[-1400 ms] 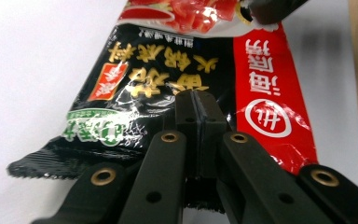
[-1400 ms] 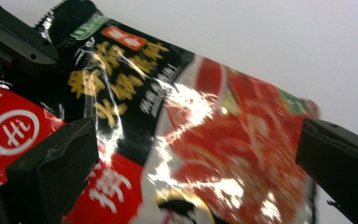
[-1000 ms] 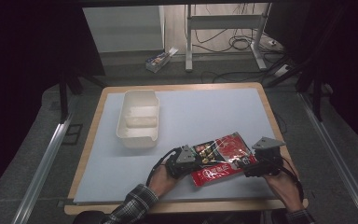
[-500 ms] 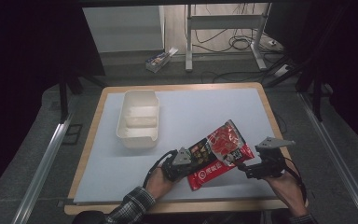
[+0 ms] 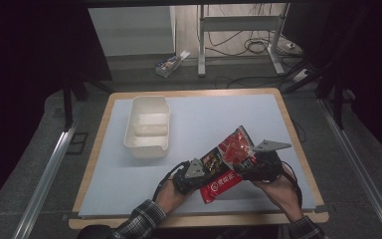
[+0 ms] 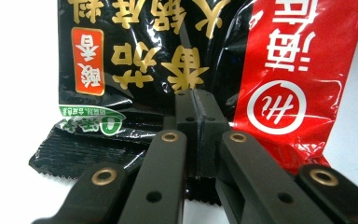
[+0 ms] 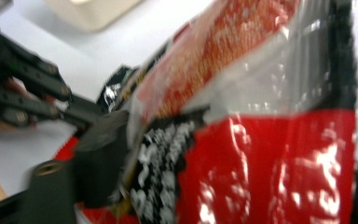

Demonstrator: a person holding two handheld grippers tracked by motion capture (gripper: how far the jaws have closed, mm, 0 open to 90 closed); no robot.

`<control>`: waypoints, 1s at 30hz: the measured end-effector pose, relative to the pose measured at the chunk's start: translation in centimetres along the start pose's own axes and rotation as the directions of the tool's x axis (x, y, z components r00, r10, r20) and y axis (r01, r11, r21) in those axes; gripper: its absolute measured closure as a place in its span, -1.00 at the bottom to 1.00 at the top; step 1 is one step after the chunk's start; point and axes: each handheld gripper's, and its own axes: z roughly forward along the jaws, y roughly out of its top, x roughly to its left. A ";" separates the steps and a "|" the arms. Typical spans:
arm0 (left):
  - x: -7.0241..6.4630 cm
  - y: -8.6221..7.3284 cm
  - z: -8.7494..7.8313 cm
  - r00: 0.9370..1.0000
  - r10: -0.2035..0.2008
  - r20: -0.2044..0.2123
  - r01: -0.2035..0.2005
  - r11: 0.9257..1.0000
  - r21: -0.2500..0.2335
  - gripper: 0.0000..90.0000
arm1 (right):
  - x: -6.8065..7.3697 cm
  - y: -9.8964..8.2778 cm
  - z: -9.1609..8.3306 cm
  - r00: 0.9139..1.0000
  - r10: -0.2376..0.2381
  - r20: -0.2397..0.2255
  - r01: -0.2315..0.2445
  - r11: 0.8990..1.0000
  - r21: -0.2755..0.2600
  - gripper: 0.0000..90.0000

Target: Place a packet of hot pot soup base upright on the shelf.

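A red and black food packet (image 5: 229, 154) stands tilted over the near part of the mat, its far end raised. My left gripper (image 5: 207, 171) is shut on the packet's near left edge; in the left gripper view the jaws (image 6: 196, 105) meet on the black sealed edge of the packet (image 6: 168, 46). My right gripper (image 5: 244, 167) reaches in from the right. Its jaws have just been closing, and the packet (image 7: 261, 116) lies between them, but they still stand wide apart (image 7: 233, 158). The left gripper (image 7: 86, 112) shows blurred at the left of the right gripper view.
A white plastic tub (image 5: 146, 127) stands on the pale blue mat (image 5: 219, 109) at the left, beyond the hands. The wooden table edge (image 5: 199, 219) runs close under both forearms. A small box (image 5: 171, 62) lies on the floor beyond the table.
The packet has swung from nearly flat on the mat to steeply tilted, its far end lifted. The right gripper has moved in towards it and slightly up. The left hand stayed in place.
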 end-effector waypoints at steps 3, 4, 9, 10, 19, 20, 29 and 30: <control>-0.1 0.0 0.0 1.000 0.002 -0.006 -0.002 1.000 0.002 1.00 | 0.2 0.6 0.1 1.000 -0.001 0.003 0.001 1.000 -0.030 -0.18; -0.1 0.0 0.0 1.000 0.002 -0.006 -0.002 1.000 0.002 1.00 | 0.2 0.6 0.1 1.000 -0.001 0.003 0.001 1.000 -0.030 -0.18; -0.2 0.1 -0.2 1.000 -0.002 -0.011 0.002 1.000 0.003 0.97 | -0.1 1.2 -0.2 0.998 0.054 -0.035 -0.056 0.997 -0.058 0.27; 0.0 0.2 -0.4 1.000 -0.006 -0.006 0.006 1.000 0.001 0.96 | -0.6 1.4 -0.3 0.992 0.094 -0.084 -0.100 0.993 -0.069 0.40; 0.4 0.4 -2.0 0.998 -0.057 -0.009 0.057 0.997 -0.057 0.63 | -0.8 2.9 -0.2 0.976 0.135 -0.171 -0.153 0.984 -0.094 0.61; 0.5 0.4 -2.2 0.998 -0.064 -0.007 0.063 0.996 -0.064 0.56 | -0.6 3.1 -0.1 0.977 0.124 -0.173 -0.141 0.986 -0.092 0.61; -0.2 0.0 -3.8 0.997 -0.077 -0.017 0.075 0.993 -0.089 -0.01 | 0.8 5.4 -0.2 0.987 0.034 -0.160 -0.052 0.993 -0.104 0.62; -0.3 0.0 -4.0 0.996 -0.083 -0.014 0.081 0.993 -0.087 -0.08 | 0.8 5.6 -0.2 0.987 0.029 -0.157 -0.046 0.993 -0.107 0.62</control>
